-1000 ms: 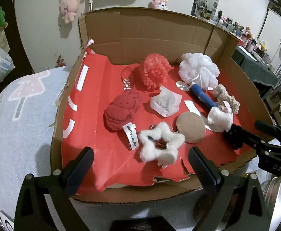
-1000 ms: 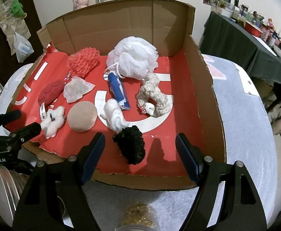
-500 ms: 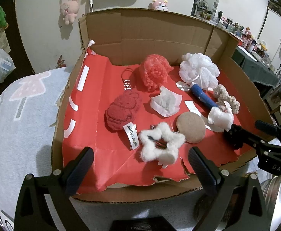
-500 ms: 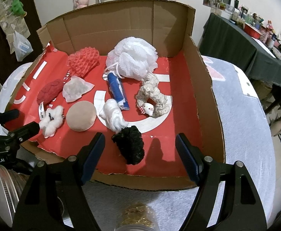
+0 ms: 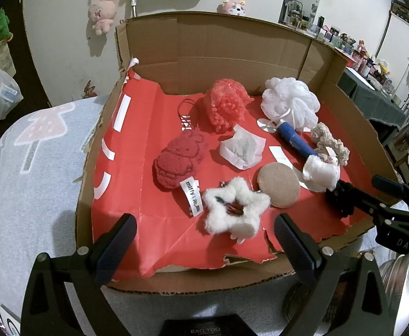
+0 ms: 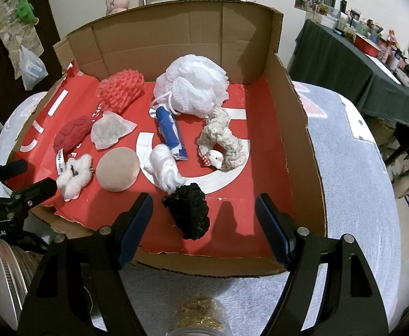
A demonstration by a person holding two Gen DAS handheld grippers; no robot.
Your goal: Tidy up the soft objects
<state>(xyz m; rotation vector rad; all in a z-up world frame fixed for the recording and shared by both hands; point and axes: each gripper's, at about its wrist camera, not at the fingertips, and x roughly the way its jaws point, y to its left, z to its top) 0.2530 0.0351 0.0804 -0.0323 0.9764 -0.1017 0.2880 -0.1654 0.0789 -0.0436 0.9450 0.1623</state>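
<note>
Left gripper (image 5: 204, 247) and right gripper (image 6: 204, 224) both spread, empty, black scrunchie (image 6: 187, 210) whole in right view (mostly hidden from left)

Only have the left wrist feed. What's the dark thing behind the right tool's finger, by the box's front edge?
Observer: A black fuzzy lump, loose on the red liner.
Operator: Is the right tool gripping it?
Observer: No. The jaws are wide open, and the lump sits between the fingers without touching either.
Operator: Anything below that tool?
Observer: A clear jar of gold-coloured bits, outside the box at the bottom edge of the right wrist view.
</note>
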